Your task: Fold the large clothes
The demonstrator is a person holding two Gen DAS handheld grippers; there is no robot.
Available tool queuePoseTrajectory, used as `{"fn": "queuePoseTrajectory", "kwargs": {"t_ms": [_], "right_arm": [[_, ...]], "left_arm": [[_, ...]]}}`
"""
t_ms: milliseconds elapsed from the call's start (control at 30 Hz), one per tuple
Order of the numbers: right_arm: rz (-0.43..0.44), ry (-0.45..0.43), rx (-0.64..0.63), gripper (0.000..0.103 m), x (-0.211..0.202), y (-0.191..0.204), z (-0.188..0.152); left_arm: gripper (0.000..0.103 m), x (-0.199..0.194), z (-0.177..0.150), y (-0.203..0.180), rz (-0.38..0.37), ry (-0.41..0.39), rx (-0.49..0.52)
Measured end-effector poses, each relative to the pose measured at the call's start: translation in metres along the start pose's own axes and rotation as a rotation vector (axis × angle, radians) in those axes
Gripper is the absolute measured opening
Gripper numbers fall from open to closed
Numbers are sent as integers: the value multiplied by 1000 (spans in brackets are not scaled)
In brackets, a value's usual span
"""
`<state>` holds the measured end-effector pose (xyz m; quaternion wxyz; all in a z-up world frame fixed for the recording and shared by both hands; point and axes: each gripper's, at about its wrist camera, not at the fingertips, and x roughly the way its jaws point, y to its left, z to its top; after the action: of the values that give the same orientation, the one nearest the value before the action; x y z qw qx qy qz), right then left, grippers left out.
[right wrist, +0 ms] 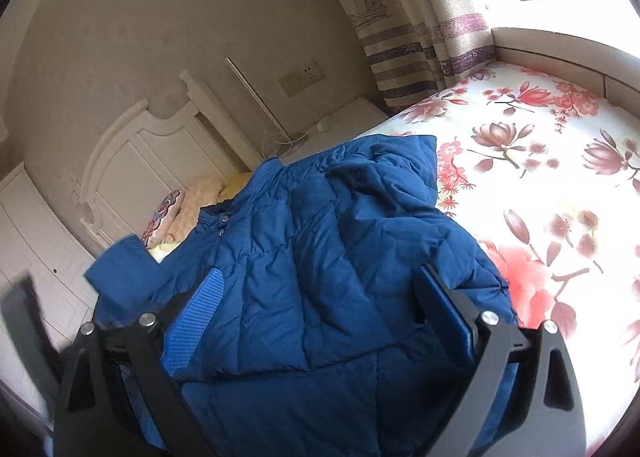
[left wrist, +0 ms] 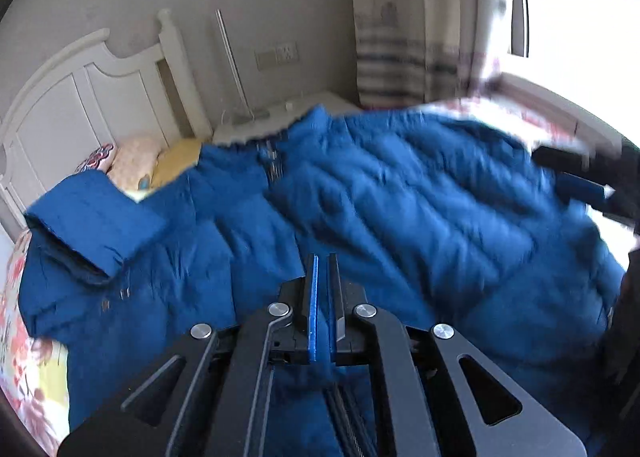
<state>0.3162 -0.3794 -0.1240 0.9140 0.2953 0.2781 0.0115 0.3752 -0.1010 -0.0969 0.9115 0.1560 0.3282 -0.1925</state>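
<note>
A large blue quilted puffer jacket (left wrist: 380, 193) lies spread on a bed with a floral sheet (right wrist: 540, 161). One sleeve cuff (left wrist: 96, 233) is folded over the body at the left. My left gripper (left wrist: 322, 261) hovers low over the jacket's middle with its jaws nearly together; blue fabric shows in the narrow gap, so a pinch cannot be confirmed. In the right wrist view the jacket (right wrist: 320, 257) fills the centre. My right gripper (right wrist: 320, 281) is wide open just above it, fingers either side of the fabric. The right gripper also shows at the right edge of the left wrist view (left wrist: 580, 177).
A white headboard (right wrist: 132, 161) and pillows (right wrist: 188, 201) stand at the bed's head. A white nightstand (right wrist: 340, 125) with a cable sits by the wall. Striped curtains (right wrist: 420, 57) and a bright window (left wrist: 580, 17) are to the right.
</note>
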Motion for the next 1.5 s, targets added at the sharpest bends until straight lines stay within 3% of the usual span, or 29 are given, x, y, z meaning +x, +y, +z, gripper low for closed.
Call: {"fn": "queuePoseTrajectory", "kwargs": {"t_ms": [67,133,167,233,300,333,400,467,567,633,667,733,767,800,933,1033,1067,1167,1300,1333,1400,1467,1500], "right_arm": [[6,1,3,96,-1,-2,0],[12,3,6,96,-1,-3,0],[15,2,8,96,-2,-2,-1],[21,2,12,96,-1,-3,0],[23,3,14,96,0,-4,0],[22,4,12,96,0,-4,0],[18,7,6,96,0,-3,0],[12,9,-2,96,0,-2,-1],[-11,13,-25,96,2,5,-3],[-40,7,-68,95,0,14,-4],[-65,1,-109,93,-2,23,-5],[-70,-15,-212,93,-5,49,-8],[-49,-17,-265,93,-5,66,-11],[-11,4,-337,93,-1,90,-15],[91,136,-696,92,42,200,-42],[199,242,-856,89,86,268,-61],[218,282,-881,86,101,285,-66],[222,380,-927,85,147,329,-79],[143,452,-1007,83,195,361,-106],[110,457,-1034,79,205,365,-112],[93,456,-1063,43,214,365,-119],[180,435,-1019,25,205,365,-111],[290,409,-929,21,188,363,-93]], "left_arm": [[22,-11,-6,7,-11,-4,-9],[57,-29,-12,24,67,-44,-38],[84,-37,-16,31,106,-60,-57],[81,-51,-24,53,172,-89,-131],[57,-59,-32,83,238,-53,-239],[53,-56,-34,93,252,-32,-274],[28,-41,-48,112,282,64,-333],[25,-20,-62,118,258,138,-341],[25,-30,-64,123,243,84,-358],[26,-52,-69,131,219,-38,-432],[26,-71,-73,142,246,-130,-502],[42,-102,-85,164,311,-257,-638],[55,-111,-92,175,344,-289,-704],[58,-119,-102,187,382,-312,-784],[58,-129,-135,227,463,-289,-1011],[60,-129,-144,241,497,-260,-1066],[65,-129,-146,242,514,-250,-1069],[79,-125,-146,241,545,-232,-1064],[83,-121,-147,239,543,-227,-1061],[83,-120,-148,240,537,-217,-1062],[83,-112,-149,247,526,-205,-1070],[84,-115,-151,247,524,-208,-1091],[84,-115,-152,248,524,-210,-1097]]}}
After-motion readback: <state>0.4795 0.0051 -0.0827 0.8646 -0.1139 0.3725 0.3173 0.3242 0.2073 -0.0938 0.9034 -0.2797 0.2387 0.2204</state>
